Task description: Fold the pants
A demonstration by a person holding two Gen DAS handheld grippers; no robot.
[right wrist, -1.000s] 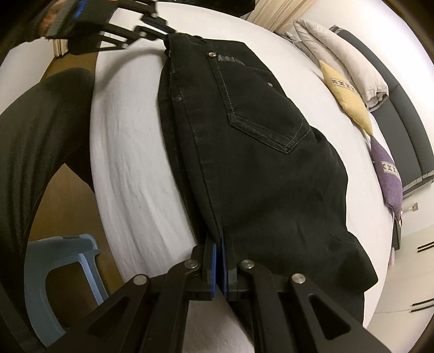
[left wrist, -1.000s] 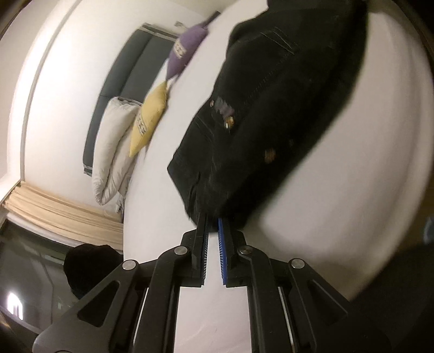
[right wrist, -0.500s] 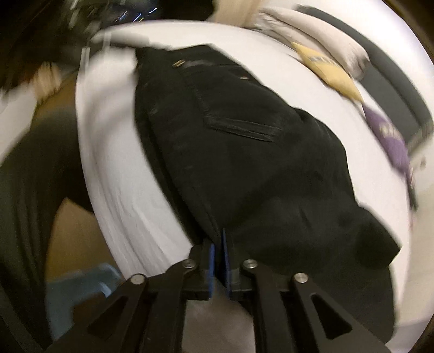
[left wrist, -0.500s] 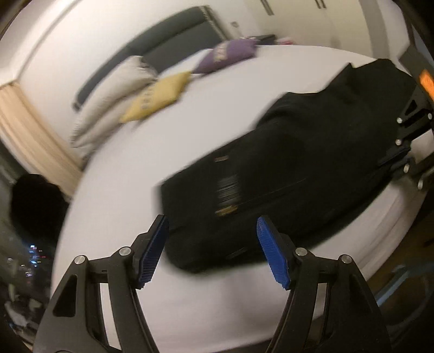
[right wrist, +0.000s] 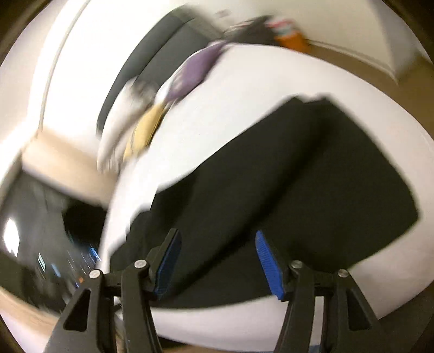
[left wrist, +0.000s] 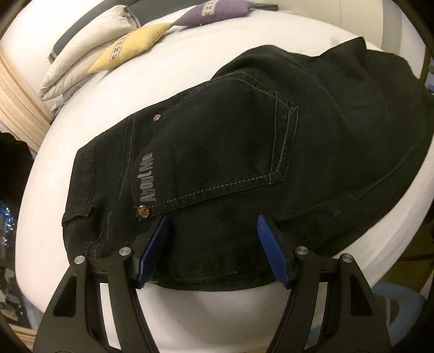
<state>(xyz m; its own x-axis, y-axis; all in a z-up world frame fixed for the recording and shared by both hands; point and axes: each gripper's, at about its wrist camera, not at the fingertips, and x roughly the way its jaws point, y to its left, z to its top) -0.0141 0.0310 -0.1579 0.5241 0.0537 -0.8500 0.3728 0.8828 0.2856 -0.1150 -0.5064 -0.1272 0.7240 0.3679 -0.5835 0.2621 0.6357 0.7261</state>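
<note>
The black jeans (left wrist: 244, 152) lie folded on the white bed (left wrist: 190, 62), back pocket and grey waistband label facing up. My left gripper (left wrist: 213, 244) is open and empty, its blue pads (left wrist: 156, 247) spread just above the near hem of the jeans. In the blurred right wrist view the jeans (right wrist: 284, 190) show as a dark slab on the bed (right wrist: 244, 81). My right gripper (right wrist: 217, 263) is open and empty over their near edge.
A yellow cushion (left wrist: 130, 46), a purple cushion (left wrist: 214, 12) and a folded white duvet (left wrist: 81, 62) lie at the head of the bed. A light blue stool (left wrist: 398, 306) stands on the floor beside the near right bed edge. A beige curtain (left wrist: 16, 108) hangs at left.
Both grippers have let go of the jeans and opened; the left opened first, the right after. Both cameras have swung round and now look across the folded jeans toward the pillows.
</note>
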